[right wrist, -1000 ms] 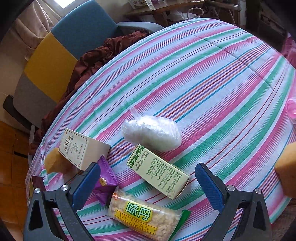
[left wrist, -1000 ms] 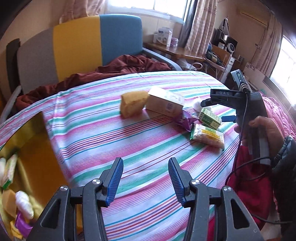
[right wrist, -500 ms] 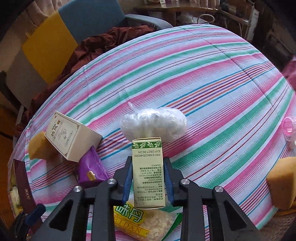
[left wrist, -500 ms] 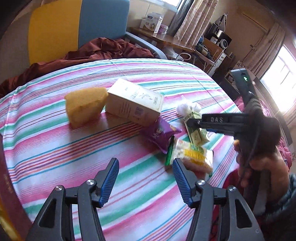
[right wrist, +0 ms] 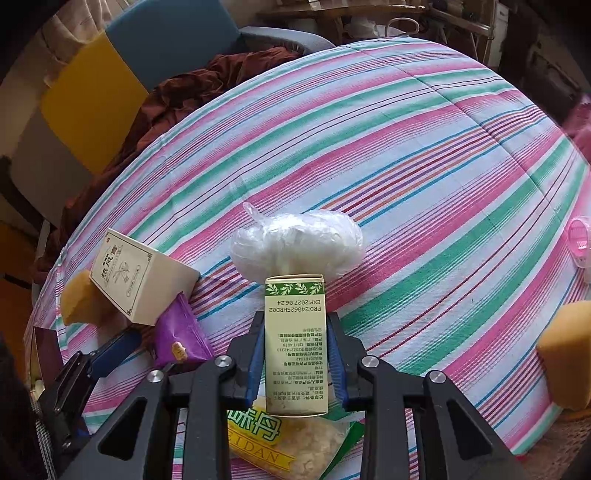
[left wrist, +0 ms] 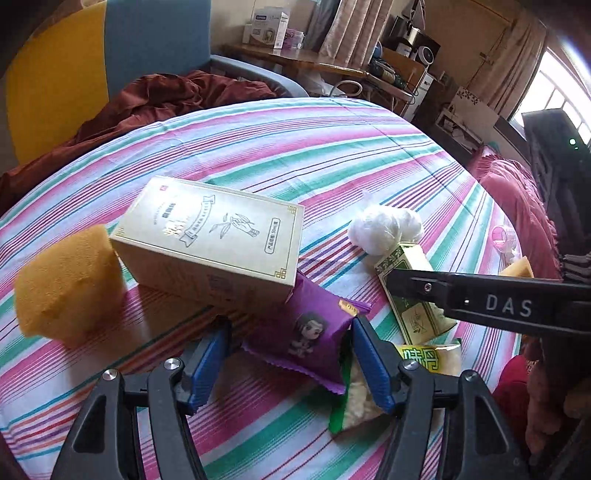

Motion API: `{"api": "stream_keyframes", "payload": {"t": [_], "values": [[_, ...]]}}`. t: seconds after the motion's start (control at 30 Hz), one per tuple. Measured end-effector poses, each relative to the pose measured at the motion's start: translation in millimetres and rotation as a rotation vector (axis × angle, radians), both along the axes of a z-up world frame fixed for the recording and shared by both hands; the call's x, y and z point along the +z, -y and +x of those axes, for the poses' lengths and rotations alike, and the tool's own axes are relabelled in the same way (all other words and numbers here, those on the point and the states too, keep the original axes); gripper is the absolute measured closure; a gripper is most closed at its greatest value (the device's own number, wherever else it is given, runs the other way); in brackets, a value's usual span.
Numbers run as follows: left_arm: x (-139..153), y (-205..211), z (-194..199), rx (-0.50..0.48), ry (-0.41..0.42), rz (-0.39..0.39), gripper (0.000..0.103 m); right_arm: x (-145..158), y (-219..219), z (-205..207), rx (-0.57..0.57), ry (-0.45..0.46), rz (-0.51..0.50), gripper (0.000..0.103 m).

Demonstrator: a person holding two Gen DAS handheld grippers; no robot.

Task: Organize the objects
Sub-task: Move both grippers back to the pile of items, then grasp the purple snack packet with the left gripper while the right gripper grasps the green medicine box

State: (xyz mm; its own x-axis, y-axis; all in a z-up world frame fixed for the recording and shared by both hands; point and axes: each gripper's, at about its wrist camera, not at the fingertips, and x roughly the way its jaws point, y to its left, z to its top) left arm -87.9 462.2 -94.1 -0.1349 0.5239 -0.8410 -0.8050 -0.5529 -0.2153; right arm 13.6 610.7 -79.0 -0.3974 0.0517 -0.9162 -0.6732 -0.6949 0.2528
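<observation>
Green carton (right wrist: 295, 347) clamped in right tool (right wrist: 296, 354).

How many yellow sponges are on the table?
2. One sponge sits at the left, touching the cream box. The other sponge is at the table's right edge. More may be hidden.

Striped pink/green/white cloth (left wrist: 332, 147) covers whole surface. Behind it, chair (left wrist: 110, 55) with yellow and blue back panels, dark red blanket (left wrist: 177, 96) bunched on seat. Wooden desk (left wrist: 303, 62) further back, white box (left wrist: 266, 27) on it, beige curtains (left wrist: 351, 26) above. Bright window (left wrist: 554, 85) far right, shelf clutter too blurry to make out
</observation>
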Motion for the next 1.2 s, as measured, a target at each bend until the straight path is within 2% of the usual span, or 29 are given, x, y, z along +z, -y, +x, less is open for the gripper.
{"api": "stream_keyframes", "payload": {"t": [0.03, 0.07, 0.1, 0.13, 0.17, 0.53, 0.63, 0.7, 0.73, 0.77, 0.8, 0.83, 1.03, 1.2], "values": [[-2.5, 0.9, -0.5, 0.0, 0.003, 0.004, 0.038, -0.1, 0.1, -0.1, 0.003, 0.001, 0.0, 0.07], [-2.5, 1.0, -0.1, 0.001, -0.005, 0.015, 0.049, -0.4, 0.0, -0.3, 0.005, 0.003, -0.001, 0.069], [-2.2, 1.7, 0.5, -0.004, 0.0, 0.023, 0.064, -0.6, 0.2, -0.3, 0.007, 0.004, -0.001, 0.069], [-1.9, 3.9, 1.4, -0.002, 0.005, 0.028, 0.068, -0.9, 0.4, -0.3, 0.01, 0.006, -0.001, 0.069], [-2.1, 8.1, 2.6, 0.0, 0.008, 0.038, 0.077, -1.7, -0.2, -1.0, 0.012, 0.007, 0.0, 0.069], [0.2, 114.0, 49.4, 0.055, 0.018, 0.095, 0.078, -5.7, 1.8, -10.3, 0.038, 0.016, -0.006, 0.068], [2.1, 136.7, 61.7, 0.067, 0.041, 0.095, 0.076, -6.8, 3.2, -9.6, 0.046, 0.029, -0.002, 0.067], [5.7, 146.1, 70.0, 0.059, 0.035, 0.072, 0.064, -5.9, 4.5, -10.9, 0.049, 0.032, 0.005, 0.067], [8.0, 148.3, 74.3, 0.056, 0.021, 0.052, 0.062, -7.0, 3.8, -9.1, 0.048, 0.031, 0.004, 0.067], [10.2, 151.2, 78.9, 0.051, 0.001, 0.025, 0.051, -7.1, 3.6, -8.2, 0.047, 0.031, 0.003, 0.067], [11.7, 151.6, 79.4, 0.05, -0.015, 0.005, 0.036, -7.1, 3.6, -7.8, 0.046, 0.031, 0.003, 0.067], [13.7, 154.3, 81.0, 0.052, -0.029, -0.008, 0.031, -7.6, 4.6, -9.4, 0.045, 0.032, 0.002, 0.067], [33.9, 168.8, 74.5, 0.074, -0.076, -0.004, 0.029, -6.9, 5.7, -7.2, 0.042, 0.026, -0.008, 0.062], [41.6, 142.1, 67.0, 0.01, -0.122, -0.014, 0.03, -6.5, 6.6, -5.3, 0.043, 0.018, -0.02, 0.05]]}}
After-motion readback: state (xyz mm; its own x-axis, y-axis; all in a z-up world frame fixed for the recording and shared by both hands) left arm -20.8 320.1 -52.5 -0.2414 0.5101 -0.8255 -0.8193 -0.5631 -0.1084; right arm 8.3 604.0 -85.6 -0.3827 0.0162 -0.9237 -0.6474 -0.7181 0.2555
